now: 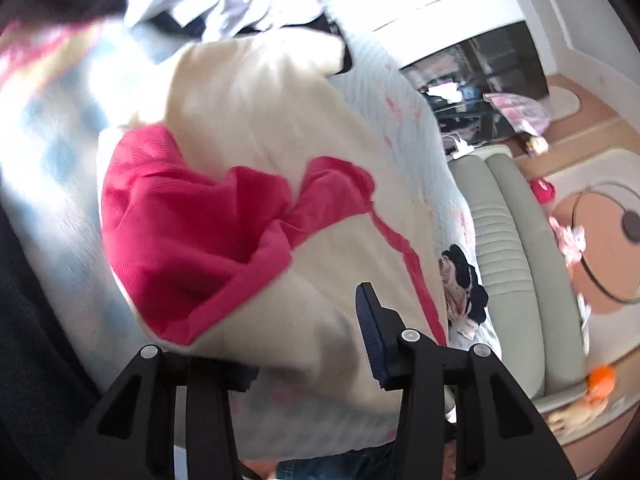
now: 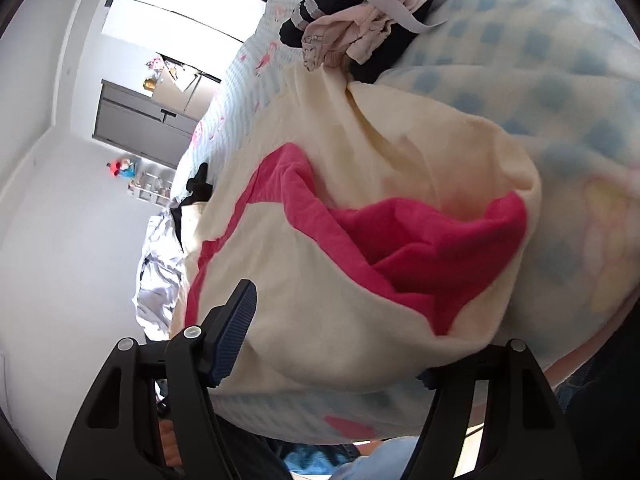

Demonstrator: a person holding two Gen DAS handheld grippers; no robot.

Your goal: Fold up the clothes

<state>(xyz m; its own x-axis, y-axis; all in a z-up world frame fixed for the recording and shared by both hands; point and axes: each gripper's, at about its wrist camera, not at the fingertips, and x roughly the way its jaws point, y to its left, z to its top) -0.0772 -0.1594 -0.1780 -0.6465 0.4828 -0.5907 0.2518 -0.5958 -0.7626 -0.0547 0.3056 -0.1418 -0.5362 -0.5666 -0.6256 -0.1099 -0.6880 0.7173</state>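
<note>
- Step in hand, as judged: a cream garment (image 1: 256, 120) with pink lining is being laid out on the bed ahead of a fold; no fold seen yet.
- Left gripper (image 1: 304, 344): near hem lies between the jaws; right pad is clear of the cloth, left pad is hidden under it. Jaws stand apart, no pinch seen.
- Right gripper (image 2: 332, 344): jaws wide, the garment's near edge bulging between them; left pad beside the cloth, right pad covered. Grip cannot be confirmed; reads as open.
- Garment: soft, fleecy, cream outside, pink inside and pink trim along one edge; bunched, lining turned out in the middle.
- It lies on a blue-checked blanket (image 2: 540, 60), with a pile of dark and pink clothes (image 2: 360, 20) beyond it.
- Next move, as judged: both near corners need pinching, then the cloth pulled flat before folding.
</note>
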